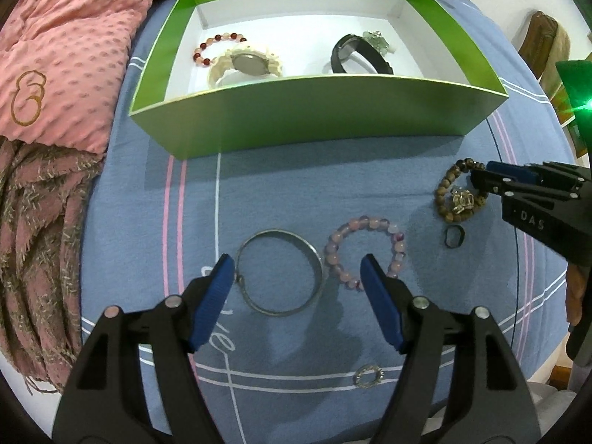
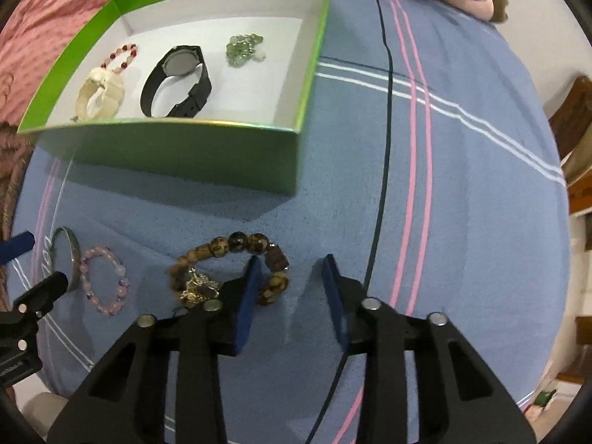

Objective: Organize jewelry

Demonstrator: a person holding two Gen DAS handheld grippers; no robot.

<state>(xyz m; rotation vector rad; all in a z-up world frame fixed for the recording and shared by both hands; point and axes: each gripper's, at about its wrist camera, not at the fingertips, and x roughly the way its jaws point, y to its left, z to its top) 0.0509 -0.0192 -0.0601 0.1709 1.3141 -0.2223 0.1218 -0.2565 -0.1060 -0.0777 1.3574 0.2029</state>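
Both grippers are spread: the left gripper [image 1: 298,268] straddles the bangle [image 1: 280,272] on the cloth [image 1: 259,185], the right gripper [image 2: 290,268] straddles the brown bracelet's [image 2: 236,246] beads. Bangle looks stiff, slippery; pinch its rim. Bracelet looks floppy; pinch one bead, then box [image 1: 296,114].

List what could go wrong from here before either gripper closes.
1. The right gripper straddles only one side of the brown bead bracelet; the silver charm piece lying on it may snag or drop.
2. The left gripper spans both the silver bangle and the pink bead bracelet, so closing could catch both.
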